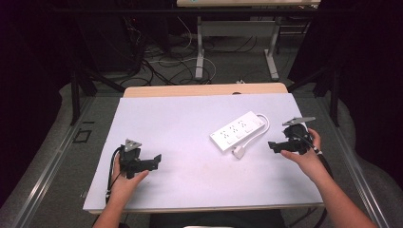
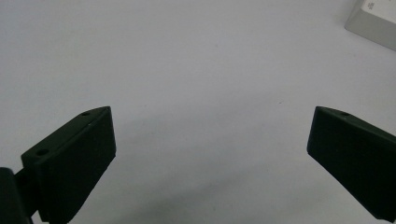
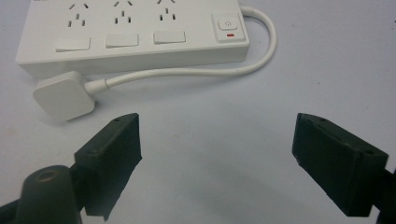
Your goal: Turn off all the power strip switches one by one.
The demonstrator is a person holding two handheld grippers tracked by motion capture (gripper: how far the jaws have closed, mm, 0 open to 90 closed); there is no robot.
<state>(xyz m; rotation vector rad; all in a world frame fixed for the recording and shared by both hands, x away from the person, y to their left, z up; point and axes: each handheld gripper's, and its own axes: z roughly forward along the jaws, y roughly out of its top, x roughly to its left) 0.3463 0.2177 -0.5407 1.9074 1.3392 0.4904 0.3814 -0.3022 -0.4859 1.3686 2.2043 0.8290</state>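
The white plastic power strip (image 1: 238,130) is lying on the pale table (image 1: 180,123), its white square plug (image 3: 64,97) just ahead of the right gripper (image 1: 273,146), whose jaws are standing wide, holding nothing. The left gripper (image 1: 157,160) is hovering well apart from it, gaping empty.

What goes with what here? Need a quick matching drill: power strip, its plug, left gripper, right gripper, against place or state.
Things:
1. power strip
2. plug
3. left gripper
4. right gripper

Places or states:
A. open, nothing between the jaws, at the table's left, away from the strip
B. lies flat, sockets up, right of the table's middle
C. open, nothing between the jaws, just right of the plug
D. lies on the table at the end of the white cord, beside the strip

Pairs: 1-B, 2-D, 3-A, 4-C
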